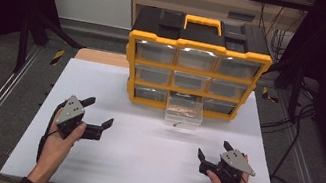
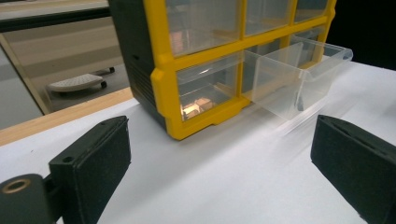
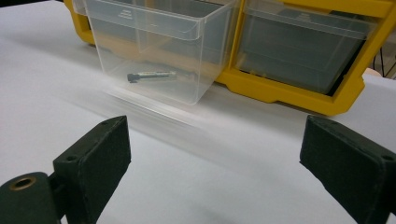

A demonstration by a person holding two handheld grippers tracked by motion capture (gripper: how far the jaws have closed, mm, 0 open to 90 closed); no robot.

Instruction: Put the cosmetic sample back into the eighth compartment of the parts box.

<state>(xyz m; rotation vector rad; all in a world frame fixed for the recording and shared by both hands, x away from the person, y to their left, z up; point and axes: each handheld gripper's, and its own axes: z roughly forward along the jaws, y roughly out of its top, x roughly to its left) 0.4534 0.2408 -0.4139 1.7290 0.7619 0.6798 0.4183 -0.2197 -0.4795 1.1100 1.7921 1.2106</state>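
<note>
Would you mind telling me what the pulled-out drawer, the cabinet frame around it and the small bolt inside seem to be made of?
The drawer looks like clear, glossy plastic: you see straight through its walls, and its rim catches light. The cabinet frame appears to be moulded hard plastic, yellow in front and black on top, with a dull sheen. The bolt is probably metal, judging by its grey, slightly shiny shank.

You have bare surface between both grippers and the organizer; only its pulled-out drawer juts into that path, centre front.
</note>
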